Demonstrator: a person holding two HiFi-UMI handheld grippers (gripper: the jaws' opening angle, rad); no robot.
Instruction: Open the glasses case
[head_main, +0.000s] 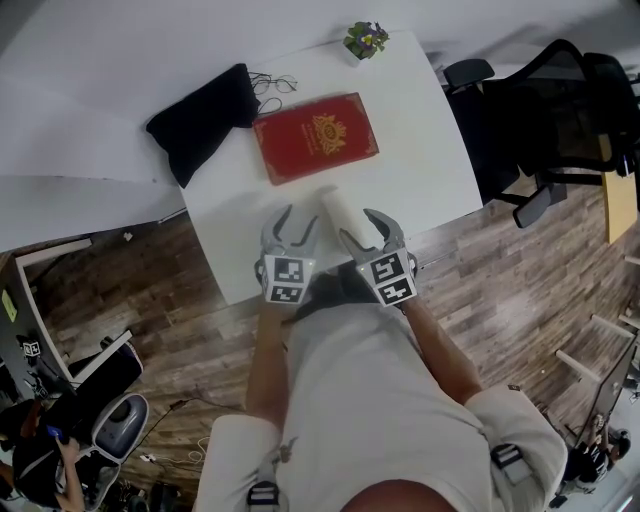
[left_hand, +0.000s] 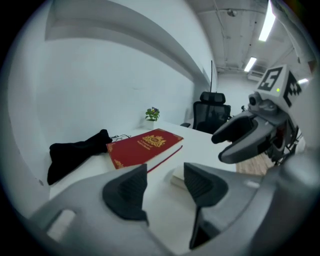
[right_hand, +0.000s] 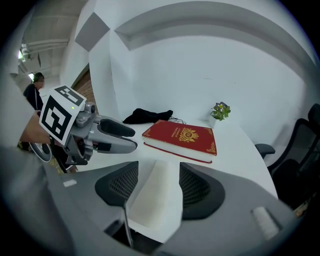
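Slipping is the worry: the right claw (right_hand: 159, 172) pinches the case (head_main: 338, 208) by one end over the table's (head_main: 420, 150) near edge, and the left claw (left_hand: 165, 182), open and empty beside it, could knock it onto the floor (head_main: 190, 330).

A white case (right_hand: 155, 202) stands between the jaws of the right gripper (right_hand: 157, 169), its sides against both pads and its near end running down under the camera. Past it on the white table (right_hand: 235, 150) lies a red book (right_hand: 182, 137) with gold print. Behind the book are a black pouch (right_hand: 147, 116) and glasses (right_hand: 176, 120), with a small plant (right_hand: 220, 111) to the right. The left gripper (right_hand: 133, 139) hangs at the left, and a dark chair (right_hand: 300, 155) stands at the right.
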